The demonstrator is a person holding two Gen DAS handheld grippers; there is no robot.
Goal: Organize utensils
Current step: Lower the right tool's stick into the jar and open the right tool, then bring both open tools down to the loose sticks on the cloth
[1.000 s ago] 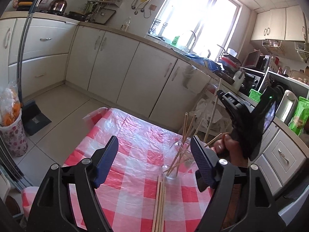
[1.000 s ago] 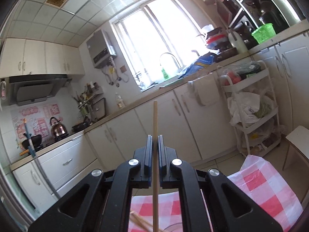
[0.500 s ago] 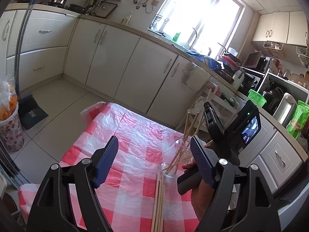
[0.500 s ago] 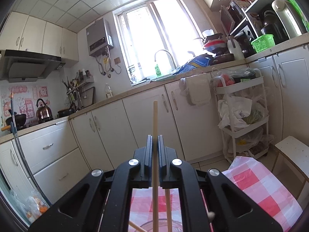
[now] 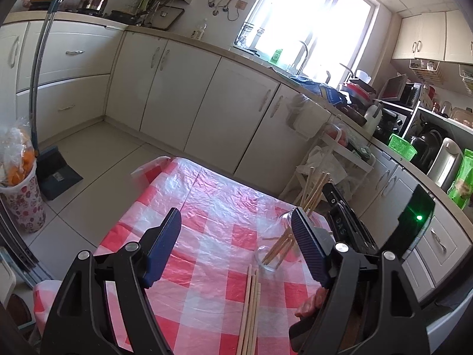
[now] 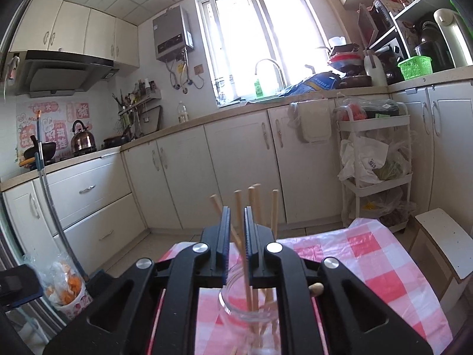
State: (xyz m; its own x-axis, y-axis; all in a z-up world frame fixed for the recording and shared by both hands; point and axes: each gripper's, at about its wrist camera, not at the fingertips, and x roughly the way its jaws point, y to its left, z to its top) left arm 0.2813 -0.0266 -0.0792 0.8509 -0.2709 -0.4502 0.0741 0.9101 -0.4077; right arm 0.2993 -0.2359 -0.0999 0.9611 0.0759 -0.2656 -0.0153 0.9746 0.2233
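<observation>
Checked cloth: red-and-white plastic sheet covers the tabletop [image 5: 207, 236], wrinkled and glossy
Left gripper [image 5: 236, 245]: hovers over the cloth, its fingers [image 5: 165, 242] spread wide apart with nothing between them
Loose chopsticks [image 5: 251, 304]: a small bundle of wooden sticks lies flat on the cloth, side by side, just ahead of the left gripper and just beside the jar's base
Glass jar [image 6: 248, 310]: clear, upright on the cloth, its mouth right under the right gripper
Chopsticks in jar [image 6: 254, 204]: several wooden sticks stand in the jar, leaning, tops fanned apart above the rim
Right gripper [image 6: 236, 236]: poised above the jar; its fingers [image 6: 223, 236] have just been opening and stand a narrow gap apart, one chopstick [image 6: 241, 227] between them with its lower end down in the jar, the pads not pressing on it
Person's hand [image 5: 313, 301]: partly seen behind the left gripper's right finger
</observation>
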